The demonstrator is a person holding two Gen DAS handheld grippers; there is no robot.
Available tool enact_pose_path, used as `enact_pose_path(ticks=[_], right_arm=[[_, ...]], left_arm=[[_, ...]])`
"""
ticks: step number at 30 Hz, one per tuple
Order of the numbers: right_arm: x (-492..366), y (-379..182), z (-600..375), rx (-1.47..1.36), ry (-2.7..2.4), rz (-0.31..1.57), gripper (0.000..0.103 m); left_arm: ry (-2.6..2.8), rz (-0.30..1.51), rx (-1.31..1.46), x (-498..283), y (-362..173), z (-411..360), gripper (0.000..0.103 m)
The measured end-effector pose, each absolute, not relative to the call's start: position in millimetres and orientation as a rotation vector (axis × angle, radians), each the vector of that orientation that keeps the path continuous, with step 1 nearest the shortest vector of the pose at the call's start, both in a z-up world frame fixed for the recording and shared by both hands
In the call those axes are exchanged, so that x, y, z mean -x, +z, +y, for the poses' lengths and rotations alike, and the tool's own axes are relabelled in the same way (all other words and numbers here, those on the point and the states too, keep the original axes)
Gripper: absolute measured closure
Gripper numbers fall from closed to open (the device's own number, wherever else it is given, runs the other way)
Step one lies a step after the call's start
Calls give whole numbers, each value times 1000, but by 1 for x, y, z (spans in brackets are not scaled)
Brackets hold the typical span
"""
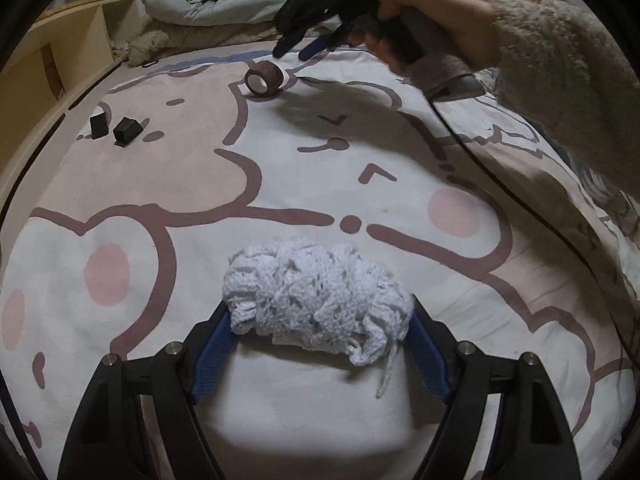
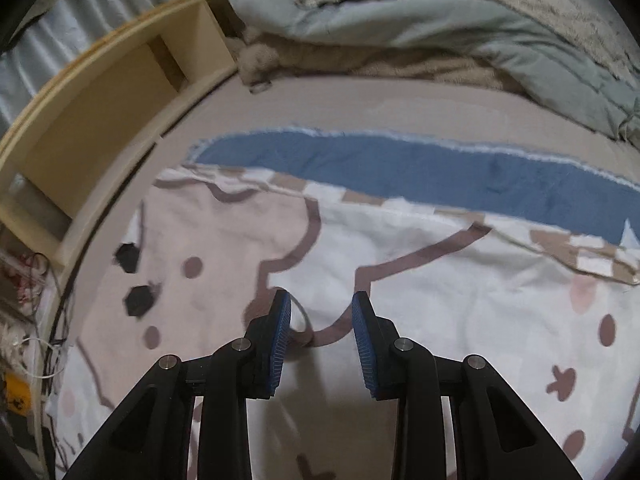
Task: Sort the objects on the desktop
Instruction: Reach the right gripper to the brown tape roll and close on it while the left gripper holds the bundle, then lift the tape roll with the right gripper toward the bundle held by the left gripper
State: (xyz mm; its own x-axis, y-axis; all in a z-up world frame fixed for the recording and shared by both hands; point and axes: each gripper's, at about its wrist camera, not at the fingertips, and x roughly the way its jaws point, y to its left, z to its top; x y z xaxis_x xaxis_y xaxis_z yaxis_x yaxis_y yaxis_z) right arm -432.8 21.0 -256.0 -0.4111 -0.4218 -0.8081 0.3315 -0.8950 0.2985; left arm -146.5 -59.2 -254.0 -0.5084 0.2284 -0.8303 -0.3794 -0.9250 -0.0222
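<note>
Left tongs: the left gripper [image 1: 320,354] stands wide, its blue pads pressed on either side of a crumpled white crocheted cloth [image 1: 316,300]; it looks held, just above the near part of the cartoon-bear bedspread [image 1: 400,148].
Right tongs: the right gripper [image 2: 321,340] is narrow with nothing between the pads, hanging over the far part of the spread.
Roll: one brown roll of wrap tape [image 1: 264,76] lies near the far edge, just under the right tongs' tips.
Blocks: two small black blocks [image 1: 116,126] sit side by side towards the far left corner.
Step in hand: I judge the cloth is being carried to its place while the right tongs go for the roll.
Next move: the right jaws probably need to widen to straddle the roll.
Count: one cloth, one roll, two blocks.
</note>
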Motion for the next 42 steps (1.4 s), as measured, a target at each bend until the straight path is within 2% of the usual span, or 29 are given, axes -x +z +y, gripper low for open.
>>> enact_pose_path(ticks=[8,10,11,12,14,19,23,25,26,27,42], right_arm=[[418,-260,6,-1292,-2150,-167,71],[417,-257,12,-1268,-2177,-215,49],[415,-256,14,-1256,-2184,-229,27],[414,-255,16,-1235,-2179,-236,26],[411,-255,13,-1213,-2177,-180,26],[400,-262,-16,-1195,-2181,101,27],[394,-269,-32,-1191,-2186,222,27],[393,-273,-40,-1195,-2193,280,36],[393,-275,-42,-1203,-2193,296,48],[394,-277,-44,-1214,-2193,304,55],[344,-264,-12,-1189,-2071,314,58]], left_arm=[[2446,243,1324,148,-257,-56,23],[2446,238,1323,148,-257,-56,23],[2446,238,1323,149,-257,-56,23],[2448,241,1322,148,-257,-56,23],[2451,250,1321,148,-257,-55,23],[2452,251,1320,148,-257,-54,23],[2452,246,1320,148,-257,-53,23],[2452,249,1320,148,-257,-54,23],[2452,248,1319,148,-257,-54,23],[2452,244,1318,148,-257,-54,23],[2455,247,1316,148,-257,-53,23]])
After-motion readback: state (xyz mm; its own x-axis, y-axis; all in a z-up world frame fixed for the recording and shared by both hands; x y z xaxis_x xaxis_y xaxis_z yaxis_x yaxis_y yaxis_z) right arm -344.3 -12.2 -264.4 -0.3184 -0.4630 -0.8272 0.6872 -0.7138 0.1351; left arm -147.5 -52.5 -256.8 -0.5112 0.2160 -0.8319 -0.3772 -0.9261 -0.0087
